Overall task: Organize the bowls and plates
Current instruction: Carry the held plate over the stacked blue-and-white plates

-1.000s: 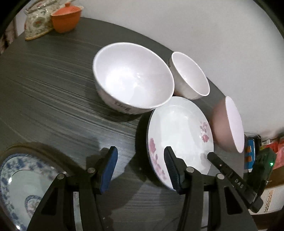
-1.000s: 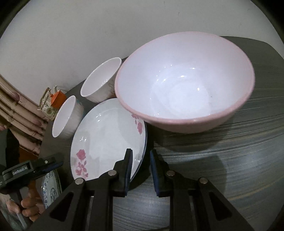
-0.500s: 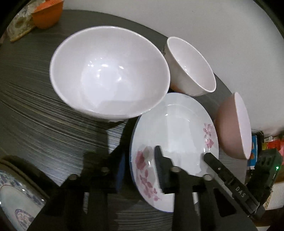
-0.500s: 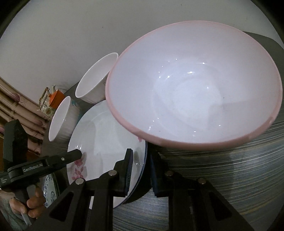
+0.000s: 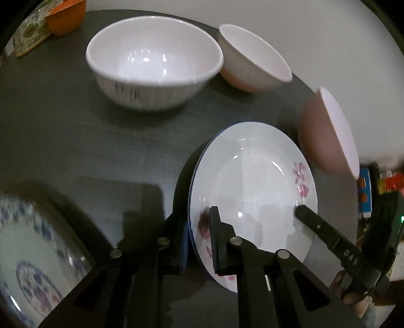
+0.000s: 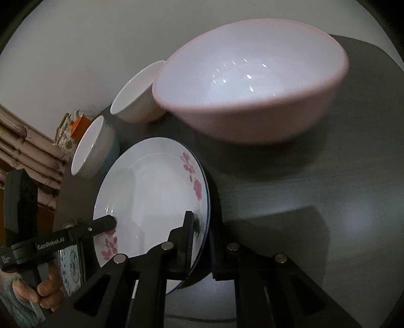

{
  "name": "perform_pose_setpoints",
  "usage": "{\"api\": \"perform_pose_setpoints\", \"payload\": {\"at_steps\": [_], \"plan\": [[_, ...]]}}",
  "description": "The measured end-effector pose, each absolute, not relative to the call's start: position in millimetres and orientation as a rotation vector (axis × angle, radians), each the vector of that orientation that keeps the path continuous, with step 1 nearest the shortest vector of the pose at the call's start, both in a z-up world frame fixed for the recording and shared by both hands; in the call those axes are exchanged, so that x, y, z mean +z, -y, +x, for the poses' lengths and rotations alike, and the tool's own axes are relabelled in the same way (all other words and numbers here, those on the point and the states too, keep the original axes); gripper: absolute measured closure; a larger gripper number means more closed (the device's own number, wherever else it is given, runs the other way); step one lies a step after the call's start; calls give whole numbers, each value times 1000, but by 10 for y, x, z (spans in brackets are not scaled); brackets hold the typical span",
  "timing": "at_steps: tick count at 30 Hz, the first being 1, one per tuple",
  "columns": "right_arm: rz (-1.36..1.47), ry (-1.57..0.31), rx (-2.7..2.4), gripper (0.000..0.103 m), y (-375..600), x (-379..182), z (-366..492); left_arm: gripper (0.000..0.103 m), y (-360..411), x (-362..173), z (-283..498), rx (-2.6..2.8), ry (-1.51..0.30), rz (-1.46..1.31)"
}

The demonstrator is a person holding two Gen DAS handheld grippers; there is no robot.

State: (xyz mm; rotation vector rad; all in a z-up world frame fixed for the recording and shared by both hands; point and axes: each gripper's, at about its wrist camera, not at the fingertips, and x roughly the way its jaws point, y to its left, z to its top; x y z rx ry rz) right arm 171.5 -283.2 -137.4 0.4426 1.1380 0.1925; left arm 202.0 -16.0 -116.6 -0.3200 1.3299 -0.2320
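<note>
A white plate with pink flowers [image 5: 252, 181] is held off the dark table between both grippers. My left gripper [image 5: 199, 239] is shut on its near rim. My right gripper [image 6: 202, 242] is shut on the opposite rim of the plate [image 6: 151, 199]. A large white bowl [image 5: 154, 60] and a small white bowl [image 5: 252, 58] stand behind it. A pink bowl [image 6: 252, 83] stands at the right, close to the plate. A blue-patterned plate [image 5: 30, 249] lies at the near left.
An orange pot [image 5: 67, 16] and a patterned dish [image 5: 30, 35] sit at the table's far left edge. The white wall runs behind the bowls. Boxes and clutter [image 5: 366, 191] lie beyond the table's right edge.
Both grippers have closed on the flowered plate's opposite rims and lifted it. The left view has pulled back from the large white bowl, and the pink bowl now sits farther from the right gripper.
</note>
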Motion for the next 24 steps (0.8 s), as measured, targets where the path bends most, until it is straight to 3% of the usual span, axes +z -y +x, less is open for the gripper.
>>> {"api": "perform_pose_setpoints", "payload": {"at_steps": [10,24], "plan": [[455,-1193,175,92,2768,-1376,1270,91,190,-1119,1419,-260,-1371,-279],[453,-1199,173,91,2796,-1382,1133,88,278,-1164,1411,-255,-1365,-268]]}}
